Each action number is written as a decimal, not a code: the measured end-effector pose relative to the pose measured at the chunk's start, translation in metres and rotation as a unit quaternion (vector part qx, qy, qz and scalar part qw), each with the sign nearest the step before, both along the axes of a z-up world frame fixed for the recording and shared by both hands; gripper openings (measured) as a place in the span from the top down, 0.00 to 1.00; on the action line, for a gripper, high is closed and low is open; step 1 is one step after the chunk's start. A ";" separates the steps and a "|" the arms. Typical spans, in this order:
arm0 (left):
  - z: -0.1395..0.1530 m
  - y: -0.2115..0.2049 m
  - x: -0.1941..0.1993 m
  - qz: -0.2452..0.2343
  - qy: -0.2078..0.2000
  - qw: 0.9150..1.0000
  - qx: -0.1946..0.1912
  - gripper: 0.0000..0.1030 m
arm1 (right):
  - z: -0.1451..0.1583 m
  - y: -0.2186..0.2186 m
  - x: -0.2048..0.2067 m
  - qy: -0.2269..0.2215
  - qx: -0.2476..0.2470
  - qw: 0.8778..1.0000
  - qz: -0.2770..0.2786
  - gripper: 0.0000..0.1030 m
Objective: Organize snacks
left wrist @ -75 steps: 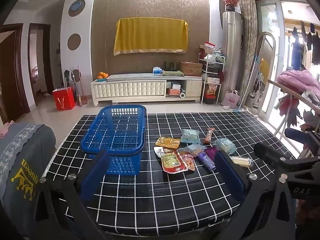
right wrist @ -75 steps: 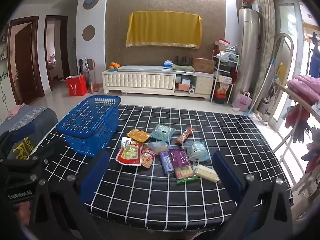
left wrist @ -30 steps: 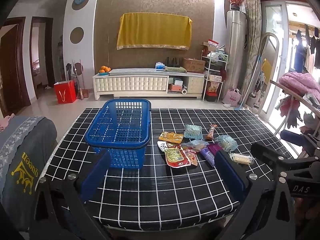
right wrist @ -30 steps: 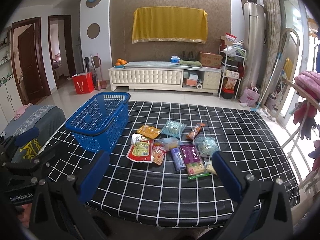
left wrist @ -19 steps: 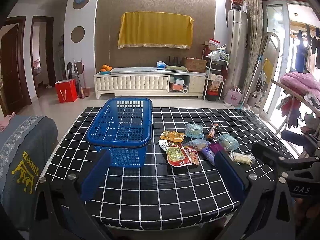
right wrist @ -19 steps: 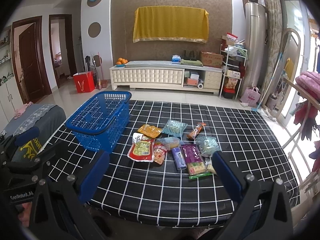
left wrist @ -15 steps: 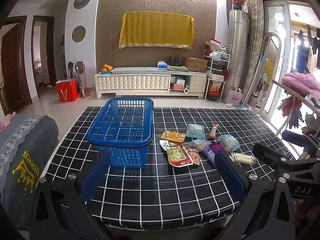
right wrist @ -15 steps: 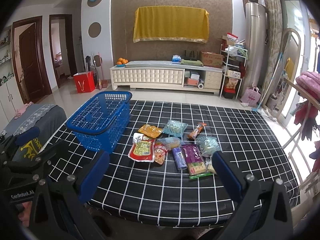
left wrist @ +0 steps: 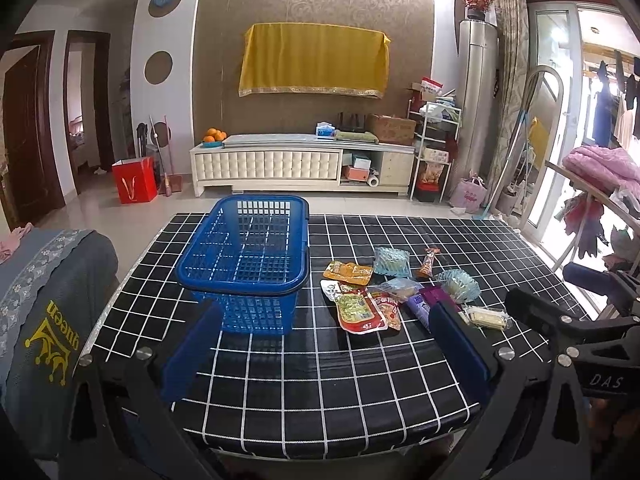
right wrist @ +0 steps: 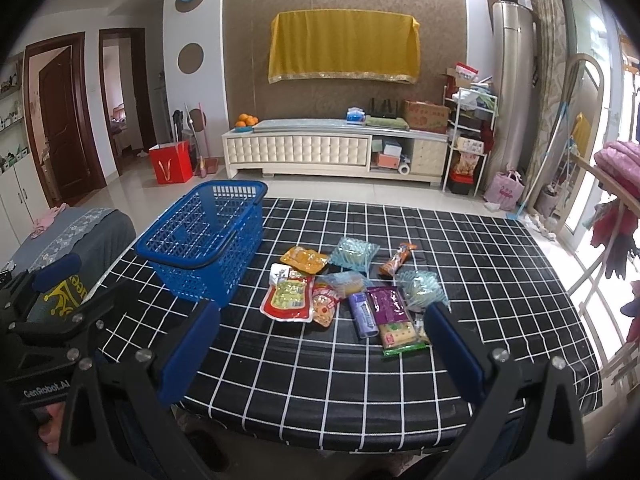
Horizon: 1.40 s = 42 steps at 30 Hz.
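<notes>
A blue plastic basket [left wrist: 244, 264] stands empty on the left of the black checked table [left wrist: 320, 380]; it also shows in the right wrist view [right wrist: 204, 240]. Several snack packets lie in a loose pile to its right: a red pouch [left wrist: 358, 312], an orange pack [left wrist: 347, 273], a purple bar [right wrist: 390, 312] and pale blue bags [right wrist: 354, 254]. My left gripper [left wrist: 324, 328] is open and empty, held back above the table's near edge. My right gripper [right wrist: 322, 322] is open and empty, also short of the pile.
A grey-covered chair [left wrist: 44, 300] stands against the table's left side. A drying rack with clothes [left wrist: 600, 184] is at the right. A white TV cabinet [left wrist: 304, 168] and a red bag [left wrist: 134, 179] stand on the floor beyond the table.
Both grippers have drawn back and risen slightly, so the table, basket and snacks sit a little farther off. Nothing on the table has moved. Both stay open.
</notes>
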State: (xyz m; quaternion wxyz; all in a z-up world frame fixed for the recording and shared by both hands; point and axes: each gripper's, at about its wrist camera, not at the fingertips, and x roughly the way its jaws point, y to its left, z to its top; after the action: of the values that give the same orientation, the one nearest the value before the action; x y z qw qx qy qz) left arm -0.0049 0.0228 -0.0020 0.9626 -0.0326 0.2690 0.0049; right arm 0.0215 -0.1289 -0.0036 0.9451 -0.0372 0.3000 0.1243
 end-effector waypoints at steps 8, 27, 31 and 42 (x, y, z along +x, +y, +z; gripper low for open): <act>0.001 -0.001 0.002 -0.001 0.000 1.000 0.001 0.01 | 0.001 -0.001 0.001 -0.001 0.000 1.000 -0.001 0.00; 0.007 -0.020 0.046 -0.024 0.014 0.999 0.017 0.01 | 0.012 -0.022 0.038 0.004 -0.002 1.000 0.009 0.00; 0.003 -0.025 0.069 -0.034 0.033 0.999 0.007 0.01 | 0.011 -0.040 0.061 0.025 0.011 1.000 0.004 0.00; -0.013 -0.067 0.147 -0.066 0.085 0.994 -0.007 0.01 | -0.013 -0.093 0.133 0.092 0.018 0.995 -0.031 0.00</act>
State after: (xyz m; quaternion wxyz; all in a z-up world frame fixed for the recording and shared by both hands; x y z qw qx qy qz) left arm 0.1424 -0.0446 -0.0149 0.9341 -0.0206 0.3518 -0.0571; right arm 0.1549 -0.2223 -0.0170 0.9172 0.0003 0.3847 0.1033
